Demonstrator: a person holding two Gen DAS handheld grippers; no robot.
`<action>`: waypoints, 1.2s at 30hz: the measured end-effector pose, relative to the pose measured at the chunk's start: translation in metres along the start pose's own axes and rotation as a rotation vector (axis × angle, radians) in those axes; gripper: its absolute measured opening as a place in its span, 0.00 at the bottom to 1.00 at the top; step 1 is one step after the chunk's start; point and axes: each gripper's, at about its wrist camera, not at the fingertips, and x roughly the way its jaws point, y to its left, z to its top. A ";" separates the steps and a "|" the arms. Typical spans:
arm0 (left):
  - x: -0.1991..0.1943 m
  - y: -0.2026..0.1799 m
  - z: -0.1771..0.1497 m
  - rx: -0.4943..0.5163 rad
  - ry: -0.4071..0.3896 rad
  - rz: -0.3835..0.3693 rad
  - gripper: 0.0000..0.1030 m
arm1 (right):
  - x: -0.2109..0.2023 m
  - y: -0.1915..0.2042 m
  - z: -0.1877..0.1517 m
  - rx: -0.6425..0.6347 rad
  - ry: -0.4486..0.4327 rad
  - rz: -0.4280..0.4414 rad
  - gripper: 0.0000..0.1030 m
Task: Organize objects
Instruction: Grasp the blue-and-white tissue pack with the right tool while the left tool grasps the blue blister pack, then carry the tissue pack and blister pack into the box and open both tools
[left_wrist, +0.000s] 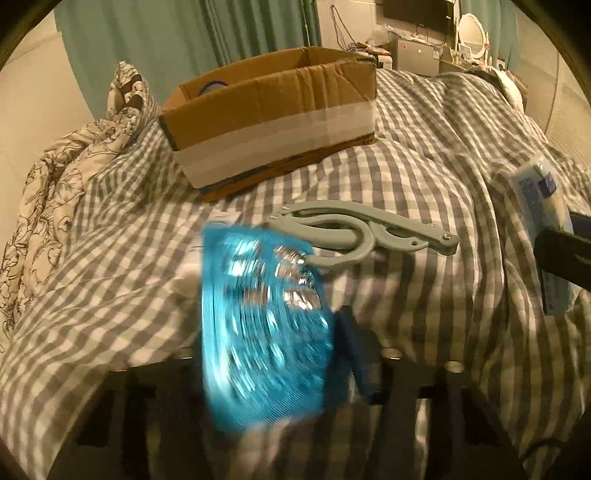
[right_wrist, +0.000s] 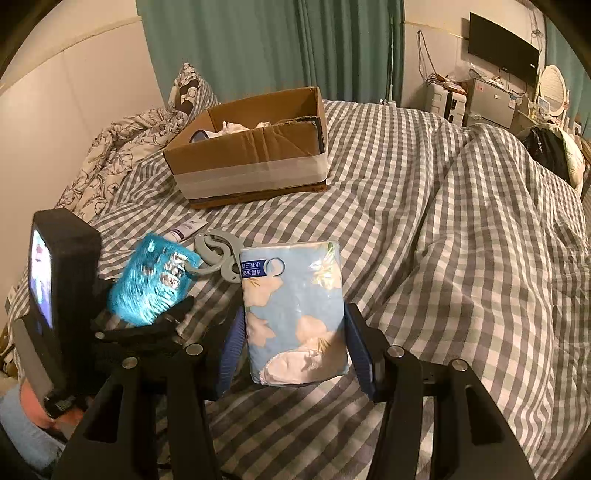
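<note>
Presently, all positions are referred to the cardboard box (right_wrist: 251, 155), which sits open on the checked bedspread (right_wrist: 424, 229) with white tape banded round its lower half and crumpled items visible inside.

Leftmost, nearer the viewer than the box and to its left in the right wrist view, the left gripper (right_wrist: 155, 306) carries a blue glittery bag (right_wrist: 151, 277). The bag is blurred in both views. In the left wrist view it fills the space ahead of the fingers, and one blue pad (left_wrist: 354, 354) presses against its right side; the opposite finger is hidden behind it, so the tongs are judged clamped on the bag.

Next, in front of the box, a small white tube (right_wrist: 188, 228) lies on the bedspread. Just right of it, and likewise in front of the box, a grey folded hanger (left_wrist: 365, 230) lies flat, its hook curled inward.

Further right, nearer the viewer than the box's right corner, the right gripper (right_wrist: 297, 343) holds a tissue pack (right_wrist: 295, 314), pale blue with a flower print, upright and clear of the bedspread. Both blue pads (right_wrist: 360, 347) bear on its sides, so these tongs are clamped on the pack.
</note>
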 end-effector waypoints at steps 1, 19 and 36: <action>-0.003 0.004 0.000 -0.007 0.001 -0.014 0.40 | -0.002 0.001 -0.001 -0.001 -0.002 -0.001 0.50; -0.085 0.033 0.019 -0.031 -0.140 -0.125 0.07 | -0.051 0.029 0.011 -0.067 -0.103 0.007 0.50; -0.113 0.058 0.142 -0.025 -0.324 -0.131 0.07 | -0.074 0.040 0.137 -0.159 -0.298 0.026 0.50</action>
